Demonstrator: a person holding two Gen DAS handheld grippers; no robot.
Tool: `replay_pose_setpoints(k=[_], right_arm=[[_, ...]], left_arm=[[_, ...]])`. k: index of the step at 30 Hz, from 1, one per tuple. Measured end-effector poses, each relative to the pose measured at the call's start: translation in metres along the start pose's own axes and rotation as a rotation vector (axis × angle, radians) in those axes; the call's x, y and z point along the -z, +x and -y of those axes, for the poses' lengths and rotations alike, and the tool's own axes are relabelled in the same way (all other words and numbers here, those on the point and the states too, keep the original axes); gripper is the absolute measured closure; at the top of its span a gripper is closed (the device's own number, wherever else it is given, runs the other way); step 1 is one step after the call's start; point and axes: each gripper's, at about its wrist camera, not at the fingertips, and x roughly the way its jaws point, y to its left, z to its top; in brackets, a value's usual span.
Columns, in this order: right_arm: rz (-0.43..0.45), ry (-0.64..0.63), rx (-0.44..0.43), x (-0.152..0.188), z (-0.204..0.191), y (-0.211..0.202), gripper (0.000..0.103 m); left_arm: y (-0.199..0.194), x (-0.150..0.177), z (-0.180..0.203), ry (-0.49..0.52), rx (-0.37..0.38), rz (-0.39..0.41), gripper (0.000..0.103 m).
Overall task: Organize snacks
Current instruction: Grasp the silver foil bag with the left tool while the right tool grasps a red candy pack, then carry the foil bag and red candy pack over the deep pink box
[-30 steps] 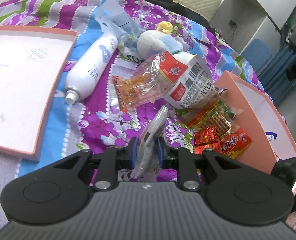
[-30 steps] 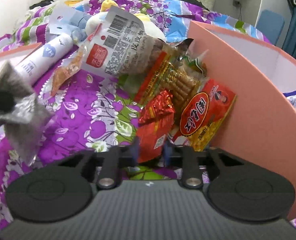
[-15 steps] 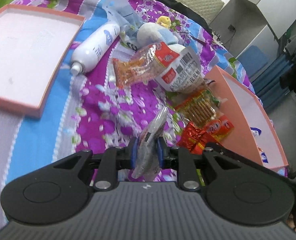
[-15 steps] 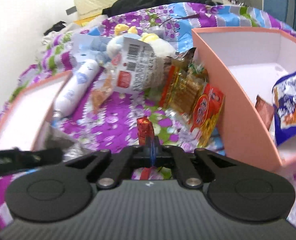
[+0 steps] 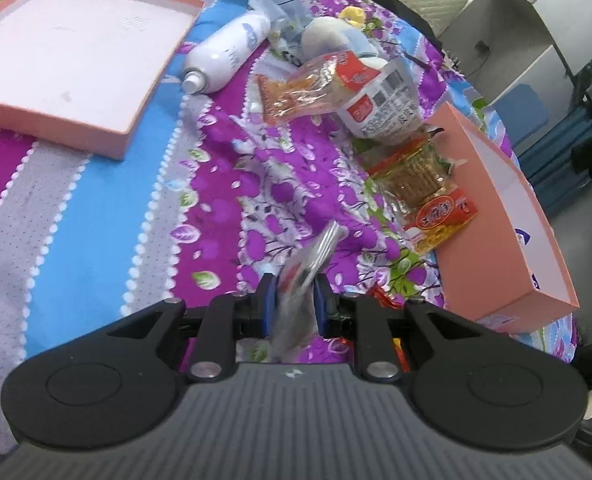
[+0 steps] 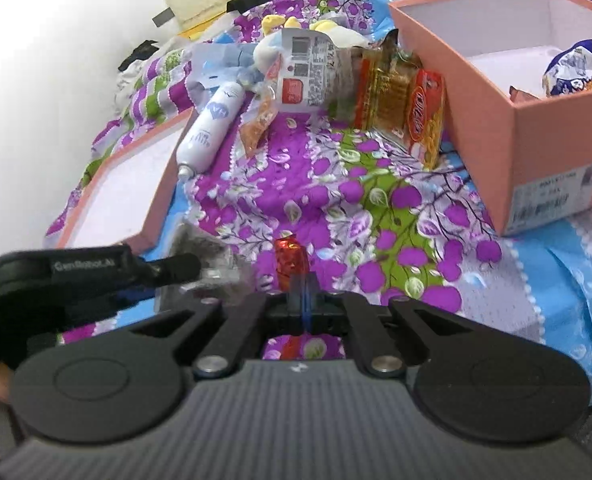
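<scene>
Left tongs (image 5: 291, 300) pinch a silvery packet (image 5: 310, 256); right tongs (image 6: 303, 294) clamp a red foil snack (image 6: 290, 258), both above bare floral bedspread (image 6: 336, 184). Beyond, biscuit packs (image 6: 408, 108) lean against the pink box's (image 6: 496, 120) near wall; box lid (image 5: 55, 60) lies far left.

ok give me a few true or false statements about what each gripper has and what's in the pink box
1. The right gripper pinches a small red foil snack. True.
2. The left gripper is empty. False: a silvery clear packet sits between its pads.
3. The pink box is empty. False: a blue and white bag lies inside.
4. The white spray bottle lies on its side on the bedspread. True.
</scene>
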Motion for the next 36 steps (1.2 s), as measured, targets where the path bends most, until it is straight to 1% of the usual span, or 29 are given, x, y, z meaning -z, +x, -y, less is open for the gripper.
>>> replay_pose_setpoints(k=[4, 6, 7, 8, 10, 11, 12, 13, 14, 15, 19, 21, 25, 28, 31, 32, 33, 36], right_arm=[[0.003, 0.007, 0.032, 0.001, 0.009, 0.003, 0.097], [0.009, 0.002, 0.054, 0.002, 0.013, 0.002, 0.096], [0.012, -0.008, 0.061, 0.003, 0.015, 0.001, 0.096], [0.012, -0.022, 0.069, 0.004, 0.016, 0.001, 0.096], [0.008, -0.045, 0.090, 0.006, 0.018, 0.001, 0.087], [0.010, -0.056, 0.099, 0.007, 0.019, 0.001, 0.064], [0.019, -0.069, 0.108, 0.009, 0.019, 0.001, 0.036], [0.035, -0.084, 0.118, 0.011, 0.019, -0.001, 0.027], [0.052, -0.108, 0.125, 0.012, 0.018, -0.002, 0.018], [0.061, -0.149, 0.133, 0.013, 0.016, -0.002, 0.021], [0.085, -0.279, 0.121, 0.017, 0.005, 0.003, 0.021], [0.085, -0.339, 0.108, 0.020, 0.000, 0.008, 0.021], [0.071, -0.387, 0.090, 0.022, -0.005, 0.020, 0.021], [0.067, -0.409, 0.094, 0.022, -0.007, 0.030, 0.021], [0.061, -0.422, 0.094, 0.022, -0.005, 0.039, 0.022], [0.057, -0.422, 0.094, 0.022, -0.004, 0.041, 0.024], [0.048, -0.422, 0.096, 0.021, -0.003, 0.045, 0.029], [0.027, -0.432, 0.102, 0.024, -0.003, 0.050, 0.033]], left_arm=[[-0.003, -0.003, -0.008, 0.013, -0.038, 0.000, 0.078], [-0.004, -0.004, -0.010, 0.012, -0.057, -0.009, 0.073], [-0.005, -0.005, -0.011, 0.014, -0.066, -0.011, 0.062], [-0.006, -0.006, -0.012, 0.018, -0.077, -0.013, 0.045], [-0.009, -0.007, -0.012, 0.026, -0.096, -0.005, 0.027], [-0.011, -0.007, -0.012, 0.034, -0.105, 0.005, 0.023], [-0.012, -0.008, -0.012, 0.040, -0.109, 0.005, 0.021], [-0.012, -0.008, -0.011, 0.047, -0.107, 0.002, 0.019], [-0.012, -0.008, -0.010, 0.059, -0.102, -0.004, 0.018], [-0.013, -0.007, -0.009, 0.072, -0.101, -0.006, 0.018], [-0.015, -0.003, 0.000, 0.156, -0.107, 0.003, 0.012], [-0.014, 0.000, 0.003, 0.187, -0.101, -0.002, 0.011], [-0.005, 0.002, 0.006, 0.228, -0.105, -0.017, 0.010], [0.006, 0.000, 0.005, 0.218, -0.108, -0.044, 0.009], [0.015, -0.002, 0.005, 0.195, -0.104, -0.054, 0.009], [0.018, -0.003, 0.005, 0.180, -0.102, -0.056, 0.008], [0.020, -0.003, 0.005, 0.161, -0.100, -0.061, 0.008], [0.030, -0.005, 0.003, 0.112, -0.115, -0.066, 0.008]])
